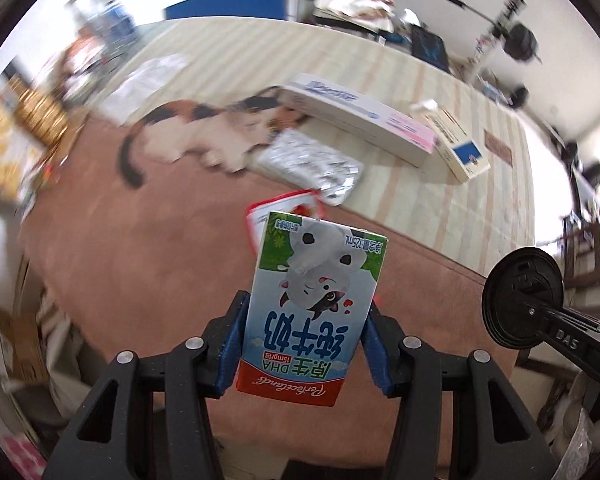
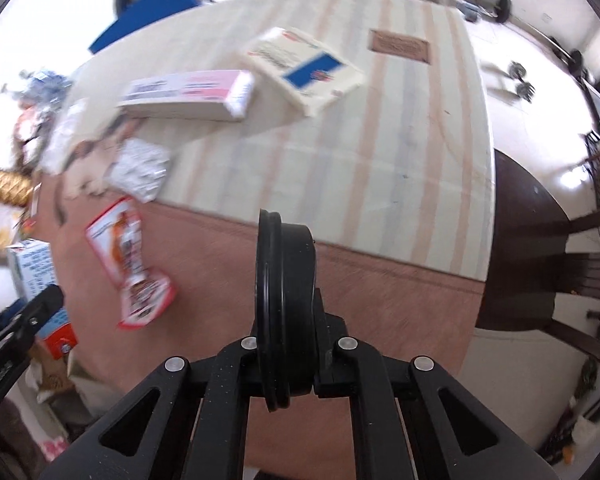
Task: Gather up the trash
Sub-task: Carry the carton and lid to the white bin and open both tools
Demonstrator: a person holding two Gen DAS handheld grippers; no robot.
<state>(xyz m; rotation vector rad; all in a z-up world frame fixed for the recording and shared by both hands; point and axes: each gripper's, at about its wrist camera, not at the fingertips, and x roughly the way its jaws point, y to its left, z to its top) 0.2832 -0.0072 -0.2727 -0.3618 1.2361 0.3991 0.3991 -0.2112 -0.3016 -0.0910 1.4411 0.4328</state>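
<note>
left wrist: left tool (image 1: pixel 306 340) grips milk carton (image 1: pixel 314 312) | right tool (image 2: pixel 286 344) grips black lid (image 2: pixel 286 308)

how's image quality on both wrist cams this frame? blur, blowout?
Left wrist: the milk carton in the left gripper is sharp; the cat and left edge smear with motion blur, windows at the top blown out. Right wrist: the black lid in the right gripper is sharp; the boxes and red wrapper are blurred; the right floor is overexposed.
</note>
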